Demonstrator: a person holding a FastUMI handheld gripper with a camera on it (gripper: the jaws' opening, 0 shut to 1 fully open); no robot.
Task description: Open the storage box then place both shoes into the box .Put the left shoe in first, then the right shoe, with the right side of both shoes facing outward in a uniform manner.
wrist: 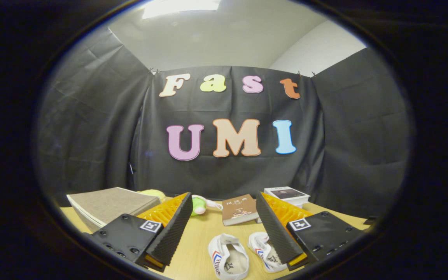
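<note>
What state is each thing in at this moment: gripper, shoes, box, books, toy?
Gripper: open, fingers spread wide, holding nothing.
Left-hand shoe: on the table between the fingers, opening up.
Right-hand shoe: on the table beside it, partly behind one finger.
Grey box: shut, beyond the fingers.
Brown book: closed, lying flat.
White book: closed.
Green toy: lying on the table.
</note>
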